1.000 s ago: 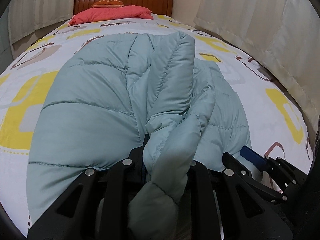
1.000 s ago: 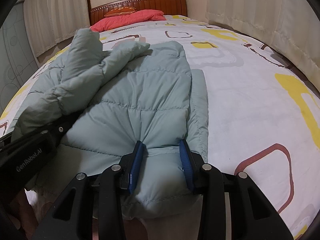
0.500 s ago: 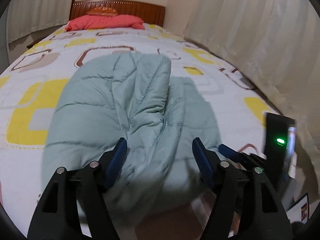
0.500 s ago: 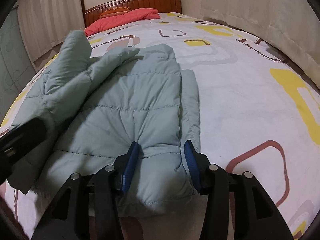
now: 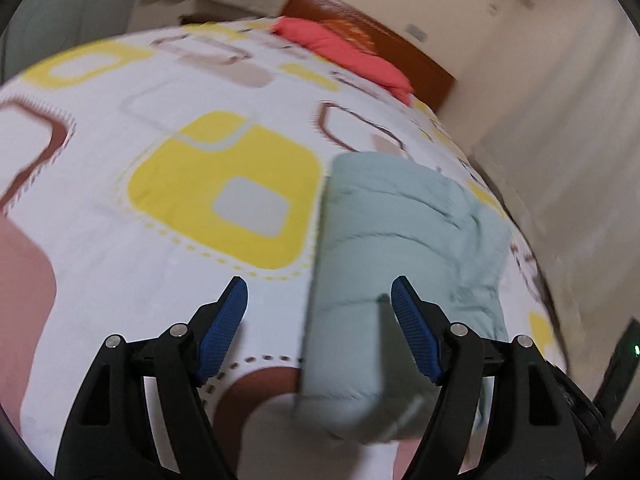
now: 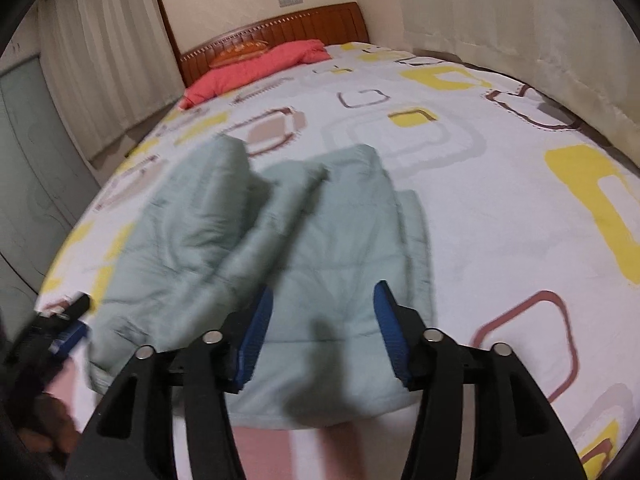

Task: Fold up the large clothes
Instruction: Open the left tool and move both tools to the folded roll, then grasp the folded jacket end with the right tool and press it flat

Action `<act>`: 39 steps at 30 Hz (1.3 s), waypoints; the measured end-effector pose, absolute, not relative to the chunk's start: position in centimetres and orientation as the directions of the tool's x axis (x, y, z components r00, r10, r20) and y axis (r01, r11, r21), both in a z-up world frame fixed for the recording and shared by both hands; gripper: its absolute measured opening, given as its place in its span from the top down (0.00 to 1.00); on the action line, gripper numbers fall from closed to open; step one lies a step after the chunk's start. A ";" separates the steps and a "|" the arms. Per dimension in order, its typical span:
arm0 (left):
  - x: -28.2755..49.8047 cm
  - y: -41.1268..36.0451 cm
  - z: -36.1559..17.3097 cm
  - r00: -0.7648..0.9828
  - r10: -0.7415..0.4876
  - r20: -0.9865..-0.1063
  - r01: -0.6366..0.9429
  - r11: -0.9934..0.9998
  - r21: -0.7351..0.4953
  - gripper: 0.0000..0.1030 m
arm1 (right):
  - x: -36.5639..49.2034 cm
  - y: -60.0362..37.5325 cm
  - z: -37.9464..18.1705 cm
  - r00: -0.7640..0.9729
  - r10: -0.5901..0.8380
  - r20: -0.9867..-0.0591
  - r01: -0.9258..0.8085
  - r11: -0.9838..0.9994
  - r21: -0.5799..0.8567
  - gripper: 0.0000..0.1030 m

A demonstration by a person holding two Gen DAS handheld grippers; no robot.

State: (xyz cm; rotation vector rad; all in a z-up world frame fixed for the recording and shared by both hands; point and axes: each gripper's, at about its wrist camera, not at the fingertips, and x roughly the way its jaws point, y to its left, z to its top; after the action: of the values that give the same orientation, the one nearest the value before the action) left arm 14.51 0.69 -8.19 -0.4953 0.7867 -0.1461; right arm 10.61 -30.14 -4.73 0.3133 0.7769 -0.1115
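Note:
A pale green quilted jacket lies on the bed, with one sleeve folded across its body. My right gripper hovers over the jacket's near hem. Its jaws are opening, and the blue pads stand apart from the flat fabric below. In the left wrist view the jacket lies to the right, blurred. My left gripper is tilted, its jaws opening wide. The jacket's left edge runs beneath them with no pad touching it. My left gripper also shows at the bed's near left corner.
The bed sheet is white with yellow and brown squares. A red pillow lies against the wooden headboard. Curtains hang along the right side. A black device with a green light sits at the right edge.
My left gripper let go of the sleeve, opened wide, then rolled and swung left off the jacket. My right gripper opened off the hem and lifted a little.

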 end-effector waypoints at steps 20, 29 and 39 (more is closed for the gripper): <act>16.8 0.9 -10.5 0.679 -0.477 -0.558 -0.099 0.694 -0.714 0.21 | 16.6 -28.4 -6.1 0.702 0.325 -0.633 0.102 0.835 0.541 0.87; 18.0 -2.6 -12.3 0.614 -0.546 -0.570 -0.114 0.653 -0.749 0.20 | 15.3 -35.7 -9.4 0.711 0.250 -0.657 0.240 0.793 0.561 0.87; 17.4 -4.0 -11.7 0.607 -0.576 -0.548 -0.050 0.660 -0.749 0.19 | 13.3 -38.6 -9.6 0.703 0.341 -0.624 0.242 0.711 0.661 0.78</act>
State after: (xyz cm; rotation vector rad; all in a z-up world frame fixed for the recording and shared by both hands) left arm 17.45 -4.00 -11.70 -0.8097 0.8815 -0.3455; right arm 13.32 -38.61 -9.64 0.8013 0.8120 0.0624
